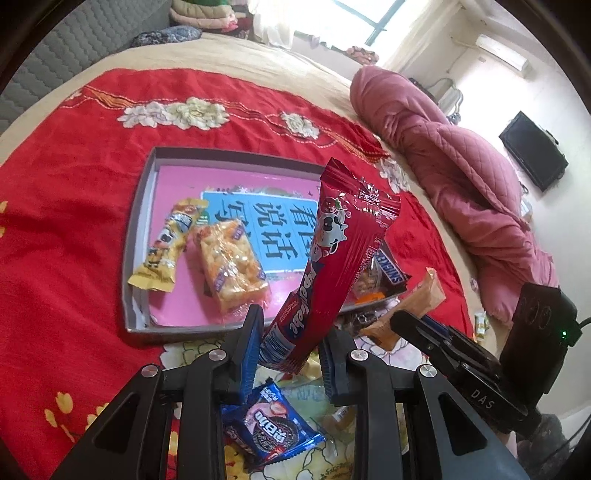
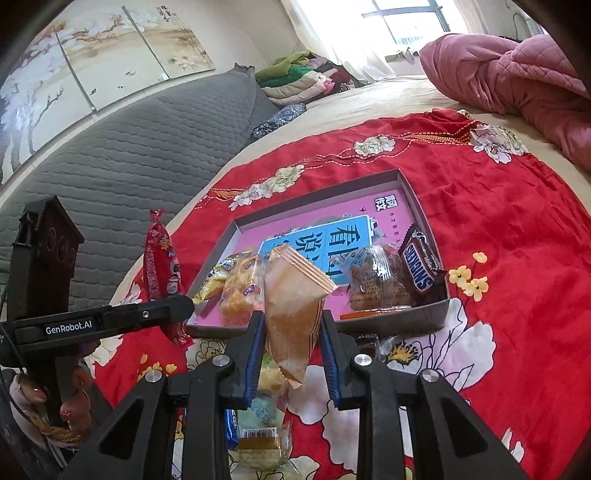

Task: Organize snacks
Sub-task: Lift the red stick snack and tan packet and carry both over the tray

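A lived-in home bedroom

A wide bed (image 1: pixel 258 55) under a red floral cloth (image 1: pixel 74 221), a rumpled pink quilt (image 1: pixel 461 166), a padded grey headboard (image 2: pixel 110 155), folded bedding (image 2: pixel 295 77) by the curtained window (image 2: pixel 406 22), and a wall TV (image 1: pixel 533 151) (air conditioner (image 1: pixel 504 51) above).

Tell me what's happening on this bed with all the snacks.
A person is sorting snacks into a shallow grey box on a red cloth. The left tongs hold a long red snack stick; the right tongs hold a tan packet. Both are raised near the box's front edge. A yellow candy, an orange rice bar and a Snickers already lie inside, while a blue cookie pack waits outside.
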Motion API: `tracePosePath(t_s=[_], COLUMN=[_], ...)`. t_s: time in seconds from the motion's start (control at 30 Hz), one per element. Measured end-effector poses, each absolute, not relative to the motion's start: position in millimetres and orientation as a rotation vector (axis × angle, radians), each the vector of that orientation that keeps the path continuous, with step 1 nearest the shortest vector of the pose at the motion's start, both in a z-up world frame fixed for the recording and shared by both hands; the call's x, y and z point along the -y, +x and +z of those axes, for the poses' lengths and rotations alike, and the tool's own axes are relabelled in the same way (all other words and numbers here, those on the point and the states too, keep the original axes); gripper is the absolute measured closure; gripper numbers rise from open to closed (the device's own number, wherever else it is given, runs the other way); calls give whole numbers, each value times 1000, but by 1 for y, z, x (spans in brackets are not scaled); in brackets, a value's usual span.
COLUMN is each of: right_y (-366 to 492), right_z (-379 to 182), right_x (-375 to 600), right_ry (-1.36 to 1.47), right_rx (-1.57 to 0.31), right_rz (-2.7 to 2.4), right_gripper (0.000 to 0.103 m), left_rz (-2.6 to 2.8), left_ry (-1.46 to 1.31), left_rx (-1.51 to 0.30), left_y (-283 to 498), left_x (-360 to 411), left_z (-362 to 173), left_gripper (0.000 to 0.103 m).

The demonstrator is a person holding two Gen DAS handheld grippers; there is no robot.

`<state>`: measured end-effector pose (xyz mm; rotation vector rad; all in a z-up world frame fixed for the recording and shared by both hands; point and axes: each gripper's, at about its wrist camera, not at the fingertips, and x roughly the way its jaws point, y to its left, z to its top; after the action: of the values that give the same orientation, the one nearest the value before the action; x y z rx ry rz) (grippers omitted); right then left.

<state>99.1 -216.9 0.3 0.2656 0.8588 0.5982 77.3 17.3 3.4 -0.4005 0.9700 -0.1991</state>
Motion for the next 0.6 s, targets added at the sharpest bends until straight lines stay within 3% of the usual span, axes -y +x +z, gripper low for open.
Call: tracePosePath(t_s=[0.6], right_y=[112], right_z=[5], right_x=[229], right_ry=[305], right_rx=[-833], right_rz=[569], right_gripper=[74], left_rz=[-123], left_ry=[-436], left_rx=[-925], left_y=[82], left_x=[-48], left_z=[11], left_gripper=[74])
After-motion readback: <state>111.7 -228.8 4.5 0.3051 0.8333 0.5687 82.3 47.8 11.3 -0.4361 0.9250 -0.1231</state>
